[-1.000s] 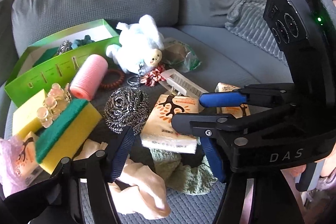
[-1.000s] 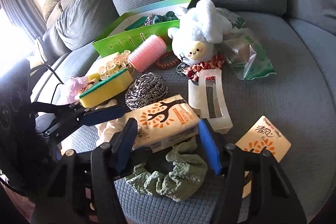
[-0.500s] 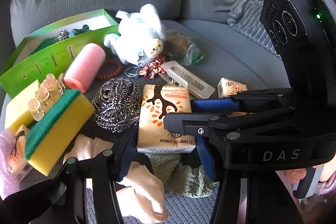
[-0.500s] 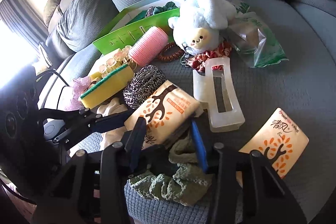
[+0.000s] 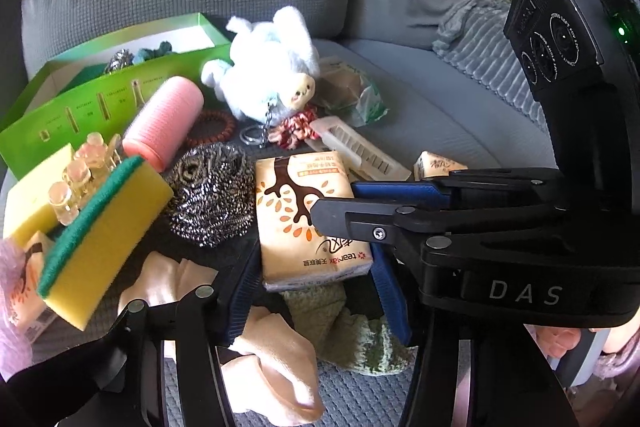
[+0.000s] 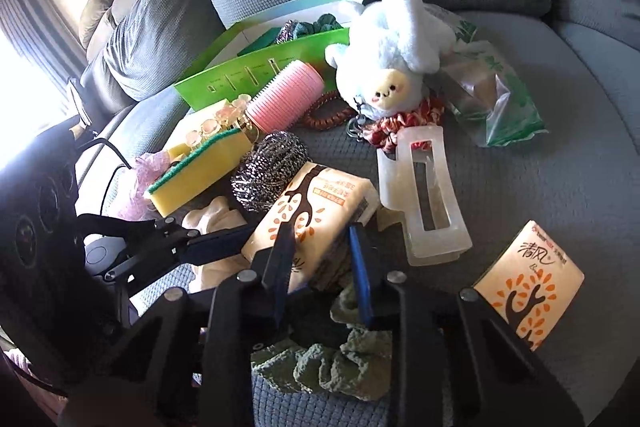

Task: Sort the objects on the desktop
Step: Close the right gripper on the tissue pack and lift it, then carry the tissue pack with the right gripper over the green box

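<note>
A grey sofa seat serves as the worktop, littered with small household things. The right gripper (image 6: 320,267) is closing its jaws across the near end of the tissue pack (image 6: 308,215); the left gripper (image 5: 312,279) clamps the same pack by its sides. The pack rests on a green scrunchie (image 6: 340,359), beside the steel scourer (image 5: 212,199). It looks light, soft and slippery-wrapped, best pinched across its narrow width.
</note>
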Demonstrator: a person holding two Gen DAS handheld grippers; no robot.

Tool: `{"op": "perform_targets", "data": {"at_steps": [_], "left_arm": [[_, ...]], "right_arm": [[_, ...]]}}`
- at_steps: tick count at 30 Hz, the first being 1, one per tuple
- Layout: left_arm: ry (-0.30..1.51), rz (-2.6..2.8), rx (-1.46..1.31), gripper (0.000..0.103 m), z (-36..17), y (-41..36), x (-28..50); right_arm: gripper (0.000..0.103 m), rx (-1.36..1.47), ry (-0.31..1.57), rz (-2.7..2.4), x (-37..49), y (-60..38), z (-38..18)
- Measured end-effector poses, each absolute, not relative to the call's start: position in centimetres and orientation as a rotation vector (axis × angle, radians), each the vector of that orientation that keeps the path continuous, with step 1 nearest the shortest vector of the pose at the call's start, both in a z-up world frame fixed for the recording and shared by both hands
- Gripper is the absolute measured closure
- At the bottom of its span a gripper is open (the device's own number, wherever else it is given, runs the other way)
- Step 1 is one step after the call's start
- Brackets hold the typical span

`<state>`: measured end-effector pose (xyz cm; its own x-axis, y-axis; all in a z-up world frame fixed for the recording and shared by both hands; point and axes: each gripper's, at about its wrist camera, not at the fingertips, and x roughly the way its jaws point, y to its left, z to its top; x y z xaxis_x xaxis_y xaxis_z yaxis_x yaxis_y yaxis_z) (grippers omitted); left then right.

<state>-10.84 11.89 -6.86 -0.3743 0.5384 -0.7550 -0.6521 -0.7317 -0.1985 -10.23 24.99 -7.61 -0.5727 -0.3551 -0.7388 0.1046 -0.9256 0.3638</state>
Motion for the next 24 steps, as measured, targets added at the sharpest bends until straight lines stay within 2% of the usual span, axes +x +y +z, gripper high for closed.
{"op": "perform_targets", "data": {"at_steps": [16, 24], "left_arm": [[0.213, 2.226, -0.927, 0.047, -0.9, 11.5, -11.2], [0.205, 2.324, -0.862, 0.047, 2.4, 8.5, -13.8]], "right_arm": [[0.079, 1.098, -0.352, -2.623, -9.9, 24.9, -1.8], [0.079, 0.965, -0.287, -2.62, -13.3, 22.5, 2.0]]}}
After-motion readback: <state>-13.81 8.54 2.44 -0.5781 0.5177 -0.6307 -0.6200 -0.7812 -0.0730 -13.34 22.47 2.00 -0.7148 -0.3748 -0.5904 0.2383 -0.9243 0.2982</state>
